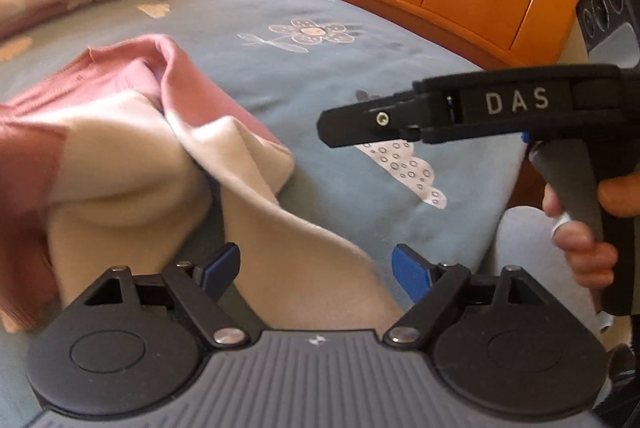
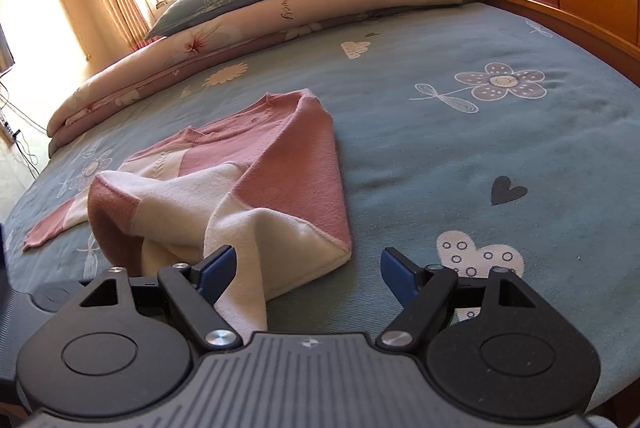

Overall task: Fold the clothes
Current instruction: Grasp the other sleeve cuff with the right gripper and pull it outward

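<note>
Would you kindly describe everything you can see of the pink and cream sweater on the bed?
The sweater looks like a soft knit, pink with cream panels and a ribbed round neckline. It lies loosely bunched and partly folded over itself on the blue patterned bedsheet, one sleeve stretched flat away from the body. A cream edge trails between the open fingers of the left gripper and beside the right gripper; neither clamps it.

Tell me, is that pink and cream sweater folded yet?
Partly. The sweater lies rumpled on the bed, its lower part turned over itself, one sleeve still stretched out flat.
</note>
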`<state>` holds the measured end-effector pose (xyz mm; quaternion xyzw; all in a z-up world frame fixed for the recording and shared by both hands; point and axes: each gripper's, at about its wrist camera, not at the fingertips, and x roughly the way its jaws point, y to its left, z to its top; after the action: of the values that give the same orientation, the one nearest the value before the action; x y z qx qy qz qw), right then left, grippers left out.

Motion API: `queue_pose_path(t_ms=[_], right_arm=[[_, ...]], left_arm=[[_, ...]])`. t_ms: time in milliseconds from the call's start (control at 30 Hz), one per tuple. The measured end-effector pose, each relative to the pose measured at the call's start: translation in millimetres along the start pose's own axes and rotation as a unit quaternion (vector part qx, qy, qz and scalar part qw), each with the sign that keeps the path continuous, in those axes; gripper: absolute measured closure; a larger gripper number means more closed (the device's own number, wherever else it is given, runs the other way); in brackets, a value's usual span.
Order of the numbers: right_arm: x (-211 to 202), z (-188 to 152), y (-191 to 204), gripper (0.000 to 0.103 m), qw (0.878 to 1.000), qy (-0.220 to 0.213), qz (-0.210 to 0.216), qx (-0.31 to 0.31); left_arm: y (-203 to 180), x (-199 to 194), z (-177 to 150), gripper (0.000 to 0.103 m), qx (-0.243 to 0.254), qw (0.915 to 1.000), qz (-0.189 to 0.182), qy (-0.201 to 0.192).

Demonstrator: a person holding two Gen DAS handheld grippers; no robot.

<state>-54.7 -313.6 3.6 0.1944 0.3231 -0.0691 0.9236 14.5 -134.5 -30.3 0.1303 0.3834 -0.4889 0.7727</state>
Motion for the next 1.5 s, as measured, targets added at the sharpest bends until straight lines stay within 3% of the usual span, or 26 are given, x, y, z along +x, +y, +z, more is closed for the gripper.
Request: queue_pose_path(t_ms=[200, 400, 600, 733, 800, 833, 867, 900, 1000, 1067, 1267, 1500], right_arm=[[4.7, -3.7, 12.7, 0.02, 0.999, 0.013, 0.019, -0.028], [19.6, -6.1, 48.3, 0.02, 0.994, 0.036, 0.038, -0.091], [47.9, -8.0, 83.7, 0.02, 0.988, 0.058, -0.001, -0.141], [66.5, -20.2, 96.9, 0.021, 0.975, 0.068, -0.061, -0.202], [66.9, -24.1, 94.2, 0.032, 0.97, 0.065, -0.073, -0.224], [64.9, -24.9, 91.7, 0.052, 0.968, 0.061, -0.076, -0.232], [62.6, -24.1, 88.4, 0.079, 0.967, 0.06, -0.076, -0.237], [59.7, -22.1, 83.6, 0.086, 0.966, 0.06, -0.073, -0.24], [51.6, -12.8, 73.7, 0.089, 0.963, 0.054, -0.07, -0.255], [46.2, -3.2, 66.4, 0.097, 0.959, 0.048, -0.078, -0.268], [33.5, 38.9, 39.2, 0.098, 0.946, 0.017, -0.13, -0.298], [36.5, 92.9, -17.9, 0.098, 0.942, 0.004, -0.191, -0.275]], left_arm=[[29.4, -16.7, -12.8, 0.02, -0.054, 0.9984, 0.014, 0.009], [47.9, -34.1, -27.4, 0.019, -0.058, 0.9962, 0.062, 0.02], [54.0, -43.1, -35.5, 0.019, -0.051, 0.9955, 0.077, 0.02], [58.2, -44.0, -36.9, 0.019, -0.055, 0.9956, 0.074, 0.018], [59.5, -44.5, -37.6, 0.019, -0.054, 0.9956, 0.074, 0.016], [60.2, -44.6, -38.0, 0.019, -0.054, 0.9957, 0.074, 0.015], [61.1, -44.5, -38.1, 0.019, -0.056, 0.9956, 0.073, 0.015], [61.7, -44.2, -37.9, 0.019, -0.057, 0.9956, 0.073, 0.014], [63.0, -44.8, -37.5, 0.019, -0.059, 0.9956, 0.073, 0.009], [63.7, -44.9, -37.4, 0.019, -0.06, 0.9956, 0.072, 0.008], [68.2, -43.3, -34.6, 0.019, -0.066, 0.9949, 0.075, 0.008], [71.4, -38.0, -29.4, 0.019, -0.068, 0.9942, 0.082, 0.013]])
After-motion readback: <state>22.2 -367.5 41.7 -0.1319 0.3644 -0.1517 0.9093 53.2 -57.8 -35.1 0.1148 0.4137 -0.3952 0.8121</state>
